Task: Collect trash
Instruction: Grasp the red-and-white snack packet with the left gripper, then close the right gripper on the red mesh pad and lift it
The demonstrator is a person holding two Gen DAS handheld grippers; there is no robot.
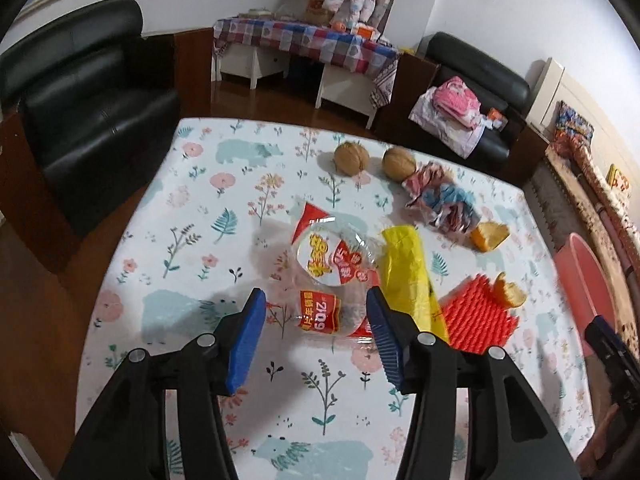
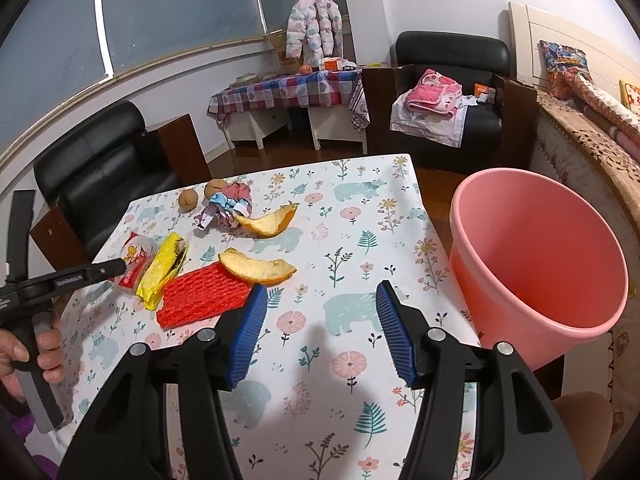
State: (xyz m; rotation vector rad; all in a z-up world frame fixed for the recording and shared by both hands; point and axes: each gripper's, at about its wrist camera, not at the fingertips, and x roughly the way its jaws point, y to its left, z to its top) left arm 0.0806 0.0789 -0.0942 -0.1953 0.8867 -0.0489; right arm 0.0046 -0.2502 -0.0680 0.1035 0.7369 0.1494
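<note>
Right wrist view alone shows pink bucket [image 2: 536, 264] whole, 3 o'clock. Left gripper [image 1: 316, 332] spread around crumpled clear red-printed wrapper [image 1: 332, 276]; right gripper [image 2: 318, 332] spread, empty.

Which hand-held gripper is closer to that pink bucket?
Right. The right hand-held gripper hangs open just beside the pink bucket; the left hand-held gripper is across the table, over a clear wrapper.

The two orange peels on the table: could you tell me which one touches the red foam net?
The nearer orange peel, overlapping the red foam net; the farther peel lies apart.
</note>
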